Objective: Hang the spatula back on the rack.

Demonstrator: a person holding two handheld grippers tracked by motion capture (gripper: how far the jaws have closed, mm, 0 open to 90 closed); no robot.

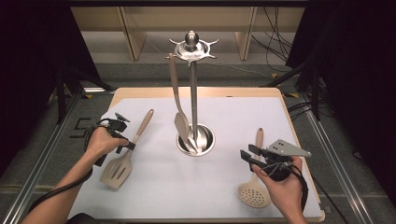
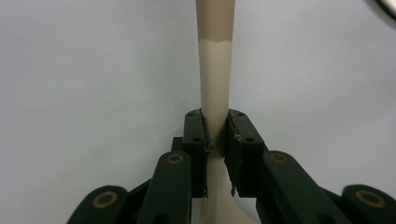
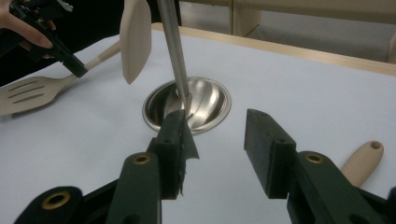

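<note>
Table [image 1: 299, 140]: standing with a pale wooden edge, carrying a white sheet [image 1: 224, 182] that is covering most of its top.
Stand [image 1: 195, 140]: sitting mid-sheet on its round steel base.
Slotted spatula [image 1: 116, 170]: lying at the left.
Skimmer [image 1: 254, 191]: lying at the right.

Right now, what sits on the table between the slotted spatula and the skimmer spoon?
The utensil stand's round steel base, seen in the high view.

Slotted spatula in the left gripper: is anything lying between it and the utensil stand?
Nothing visible. The left gripper grips the slotted spatula by its neck, and bare white mat lies between it and the stand.
</note>
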